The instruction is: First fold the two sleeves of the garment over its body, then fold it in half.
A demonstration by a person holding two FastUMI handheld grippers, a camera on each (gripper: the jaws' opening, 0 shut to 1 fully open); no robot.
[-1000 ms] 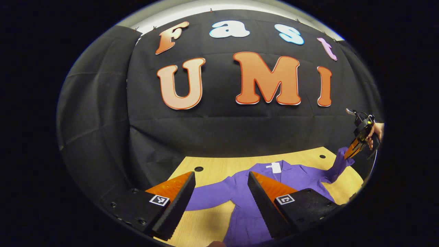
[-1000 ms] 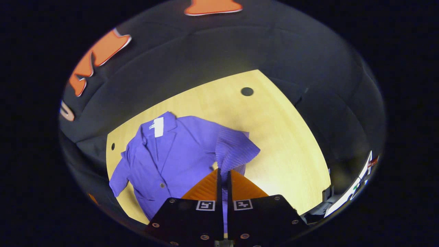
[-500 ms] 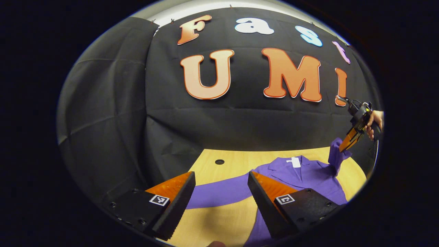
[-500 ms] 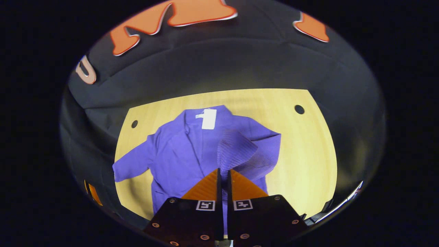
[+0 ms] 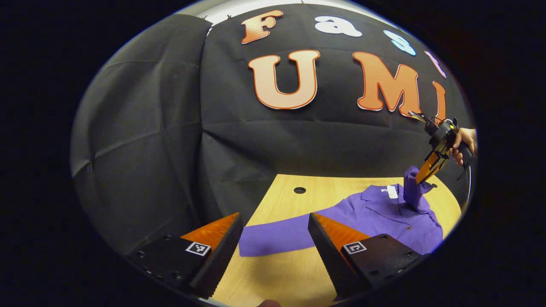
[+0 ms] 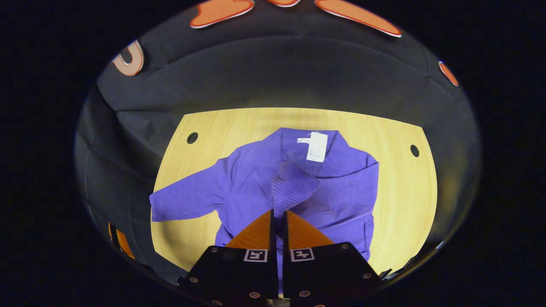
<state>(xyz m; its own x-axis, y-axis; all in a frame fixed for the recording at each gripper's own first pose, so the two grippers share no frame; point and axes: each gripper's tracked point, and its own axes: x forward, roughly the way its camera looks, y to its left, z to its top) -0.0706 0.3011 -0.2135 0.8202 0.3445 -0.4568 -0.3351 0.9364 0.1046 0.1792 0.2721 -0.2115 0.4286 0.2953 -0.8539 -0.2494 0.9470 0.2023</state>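
Garment (image 6: 251, 187) lies flat on your wood table (image 6: 401, 187), purple, collar and white tag (image 6: 317, 146) toward the booth wall. Your right gripper (image 6: 278, 217) is clamped on the cuff of the right sleeve (image 6: 294, 187), both fingers pressed together on the ribbed fabric, lifted above the garment body with the sleeve draped across the chest. Left gripper view shows that gripper (image 5: 424, 172) and your hand (image 5: 463, 143) far right, sleeve hanging from the tips. Your left gripper (image 5: 273, 238) has its fingers spread wide, holding nothing, low over the table with the left sleeve (image 5: 273, 241) stretched out flat between them. Two round holes (image 6: 192, 137) sit in the table's far corners.
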